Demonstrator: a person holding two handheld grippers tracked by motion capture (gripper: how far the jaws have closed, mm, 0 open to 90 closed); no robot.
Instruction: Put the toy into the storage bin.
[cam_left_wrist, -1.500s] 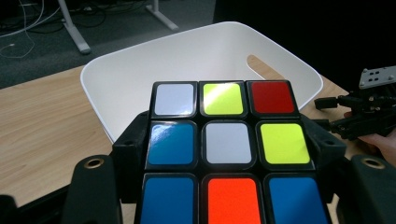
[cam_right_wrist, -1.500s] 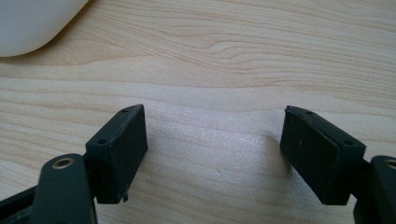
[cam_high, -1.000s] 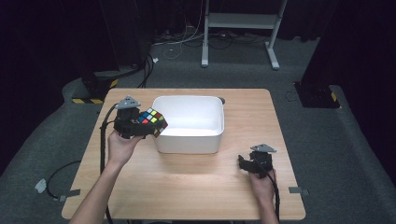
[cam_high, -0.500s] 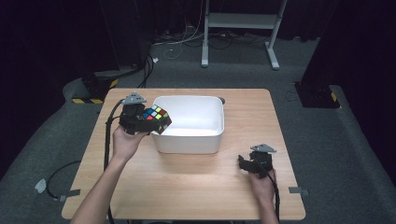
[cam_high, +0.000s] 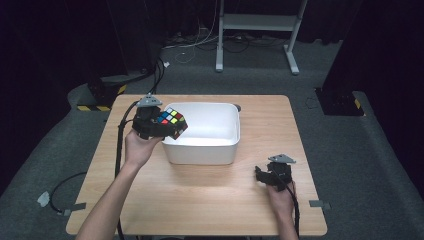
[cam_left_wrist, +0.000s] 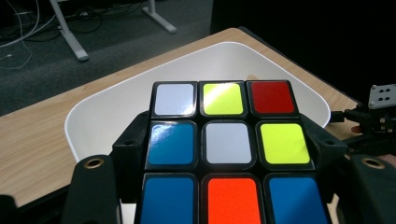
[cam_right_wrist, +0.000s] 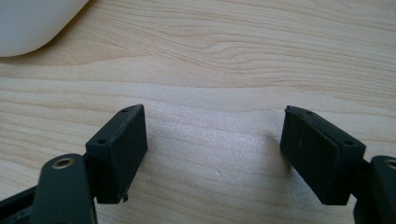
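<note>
A scrambled puzzle cube (cam_high: 170, 123) with coloured stickers is clamped in my left gripper (cam_high: 159, 126), held over the left rim of the white tub (cam_high: 210, 150). In the left gripper view the cube (cam_left_wrist: 223, 149) sits between both jaws, its top face showing white, yellow, red, blue and orange squares, with the tub (cam_left_wrist: 107, 107) below and beyond it. My right gripper (cam_high: 265, 176) rests low over the table at the front right, open; in the right gripper view its jaws (cam_right_wrist: 212, 154) stand wide apart over bare wood with nothing between them.
The wooden table (cam_high: 200, 210) has free room at the front and right. The tub's corner (cam_right_wrist: 32, 23) shows at the upper left of the right gripper view. Beyond the table lie dark floor, cables and a metal stand (cam_high: 255, 30).
My left gripper has carried the cube a little right and up, from beside the tub to over its left rim. The right gripper has stayed put.
</note>
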